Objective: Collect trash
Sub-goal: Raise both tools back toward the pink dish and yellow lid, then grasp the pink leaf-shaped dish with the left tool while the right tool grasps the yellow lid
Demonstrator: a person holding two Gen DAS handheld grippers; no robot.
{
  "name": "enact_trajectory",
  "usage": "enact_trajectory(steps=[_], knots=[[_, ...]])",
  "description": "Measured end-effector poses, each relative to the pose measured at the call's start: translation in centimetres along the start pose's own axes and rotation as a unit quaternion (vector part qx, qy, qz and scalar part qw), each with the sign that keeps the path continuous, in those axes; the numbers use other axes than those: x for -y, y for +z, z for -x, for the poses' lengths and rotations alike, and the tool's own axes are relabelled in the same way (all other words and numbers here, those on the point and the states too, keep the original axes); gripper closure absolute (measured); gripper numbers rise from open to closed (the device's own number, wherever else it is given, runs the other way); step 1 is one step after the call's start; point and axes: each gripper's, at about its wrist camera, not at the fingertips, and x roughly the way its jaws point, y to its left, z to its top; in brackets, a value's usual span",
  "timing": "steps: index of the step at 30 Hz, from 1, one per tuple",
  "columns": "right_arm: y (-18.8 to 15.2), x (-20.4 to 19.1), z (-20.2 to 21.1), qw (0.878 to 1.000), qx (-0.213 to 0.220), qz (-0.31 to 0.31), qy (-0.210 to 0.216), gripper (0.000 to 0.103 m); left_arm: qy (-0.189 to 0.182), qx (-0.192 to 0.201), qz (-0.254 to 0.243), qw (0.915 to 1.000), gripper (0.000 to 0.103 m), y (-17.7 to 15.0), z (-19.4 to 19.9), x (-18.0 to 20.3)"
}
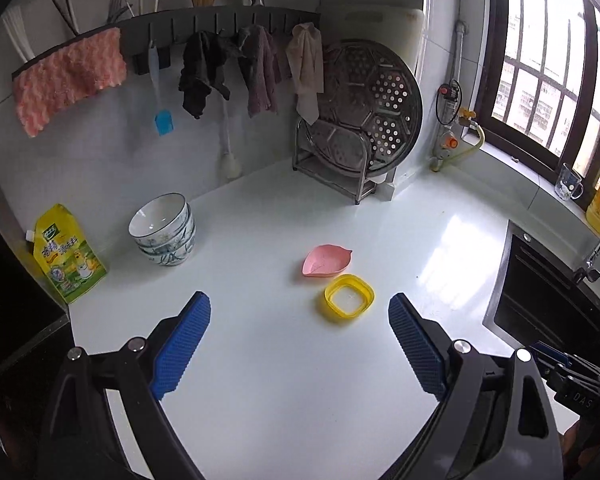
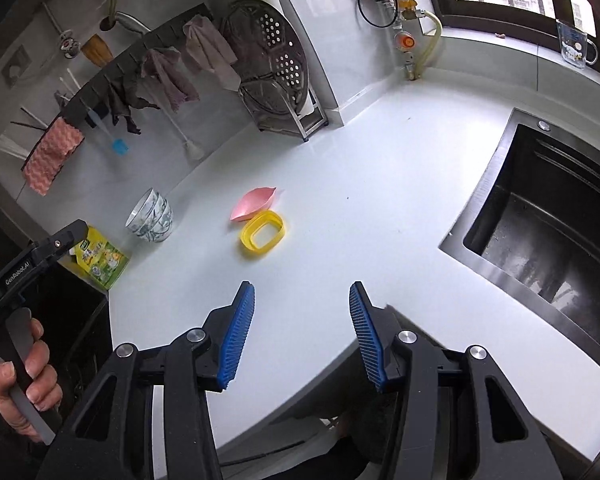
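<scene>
On the white counter [image 1: 260, 360] a pink leaf-shaped dish [image 1: 326, 260] lies beside a yellow square lid [image 1: 349, 295] with a clear middle; the two almost touch. My left gripper [image 1: 299, 298] hovers above the counter short of them, open, with nothing between its blue pads [image 1: 182, 344]. The right wrist view shows the same pink dish [image 2: 255, 208] and yellow lid [image 2: 263, 234] farther off. Near the counter's front edge my right gripper [image 2: 302, 286] is open too and holds nothing. A hand [image 2: 20, 364] grips the left gripper's handle at the lower left.
Stacked bowls [image 1: 164, 230] and a yellow detergent pouch [image 1: 69, 254] stand at the left by the wall. A metal rack with steamer trays [image 1: 360, 120] sits at the back, with cloths hanging from a rail [image 1: 220, 68]. A black sink [image 2: 548, 216] lies to the right.
</scene>
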Motion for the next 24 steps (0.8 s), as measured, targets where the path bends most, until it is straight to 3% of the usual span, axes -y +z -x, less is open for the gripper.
enact_trajectory(steps=[5,12,24], knots=[[2.5,-1.4,-4.3,1.000,-0.016,-0.013,-0.009,0.055,-0.014,-0.047,-0.025,0.9985,0.014,1.9,-6.1,-0.6],[5.2,-3.5,-9.9,0.999,-0.041,-0.003,-0.011,0.054,-0.028,-0.074,-0.010,0.9968,0.014,3.2,-11.2,-2.1],[6.1,-4.0,-19.7,0.994,-0.098,-0.027,-0.031,0.054,-0.016,-0.111,-0.017,0.9935,0.014,3.2,-19.3,-4.5]])
